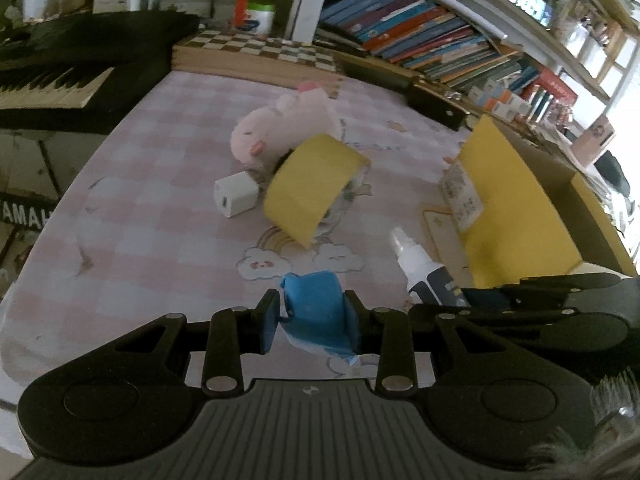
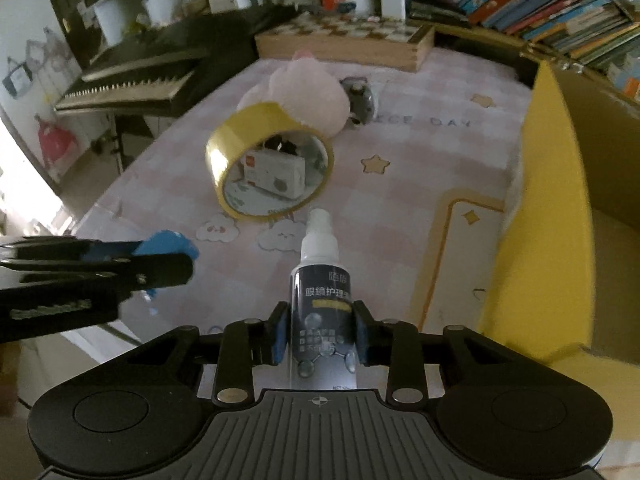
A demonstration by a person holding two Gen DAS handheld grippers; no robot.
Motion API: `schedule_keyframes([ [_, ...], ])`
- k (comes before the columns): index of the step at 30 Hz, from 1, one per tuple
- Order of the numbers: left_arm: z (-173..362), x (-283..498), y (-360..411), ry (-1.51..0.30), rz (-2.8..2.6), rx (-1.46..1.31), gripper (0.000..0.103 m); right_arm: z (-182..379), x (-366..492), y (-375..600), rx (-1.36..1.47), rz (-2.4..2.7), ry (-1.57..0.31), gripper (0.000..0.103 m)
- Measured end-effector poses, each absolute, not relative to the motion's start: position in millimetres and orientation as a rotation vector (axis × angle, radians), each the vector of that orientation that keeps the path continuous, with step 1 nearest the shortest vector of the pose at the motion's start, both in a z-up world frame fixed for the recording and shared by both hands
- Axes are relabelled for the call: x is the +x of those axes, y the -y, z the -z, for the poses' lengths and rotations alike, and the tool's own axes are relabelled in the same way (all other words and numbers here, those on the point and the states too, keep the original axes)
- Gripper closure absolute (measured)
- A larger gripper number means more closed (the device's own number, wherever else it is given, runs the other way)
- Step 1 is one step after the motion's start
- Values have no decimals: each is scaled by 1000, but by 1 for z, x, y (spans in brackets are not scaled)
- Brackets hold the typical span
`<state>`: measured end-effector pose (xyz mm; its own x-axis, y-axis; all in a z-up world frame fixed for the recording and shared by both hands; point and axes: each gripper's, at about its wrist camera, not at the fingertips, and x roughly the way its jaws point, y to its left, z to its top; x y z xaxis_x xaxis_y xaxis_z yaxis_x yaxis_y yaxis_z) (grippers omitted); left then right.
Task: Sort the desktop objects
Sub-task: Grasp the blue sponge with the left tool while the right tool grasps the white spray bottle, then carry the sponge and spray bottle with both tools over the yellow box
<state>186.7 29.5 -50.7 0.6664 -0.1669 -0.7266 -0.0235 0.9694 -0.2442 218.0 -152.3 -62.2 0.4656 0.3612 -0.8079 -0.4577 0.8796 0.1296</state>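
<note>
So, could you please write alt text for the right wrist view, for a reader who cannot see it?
The right claw grips a small spray bottle with a dark label above a pink checked tablecloth. Ahead stands a roll of yellow tape on its edge before a pink plush toy; a yellow cardboard box is at right, the left claw holding something blue at left.

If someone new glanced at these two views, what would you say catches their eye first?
Probably the big yellow tape roll standing on edge mid-table, with a pink plush toy just behind it. Next, the two loaded claws: the right claw is shut on a spray bottle, and the left claw is shut on a crumpled blue item. A yellow box stands open at the table's right edge.
</note>
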Motion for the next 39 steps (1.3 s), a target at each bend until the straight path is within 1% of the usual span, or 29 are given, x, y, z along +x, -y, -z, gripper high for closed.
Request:
schedule_keyframes([
  [10, 43, 156, -34, -803, 109, -253, 72, 59, 195, 166, -50, -408, -951, 71],
  [21, 13, 101, -54, -721, 143, -298, 73, 19, 145, 172, 99, -377, -850, 71],
  [28, -3, 65, -63, -672, 179, -331, 73, -4, 103, 167, 140, -388, -803, 71],
  [34, -13, 36, -58, -640, 253, -320, 73, -9, 67, 165, 147, -381, -796, 71],
  [39, -8, 25, -47, -667, 324, -309, 73, -4, 43, 171, 166, -333, -809, 71],
])
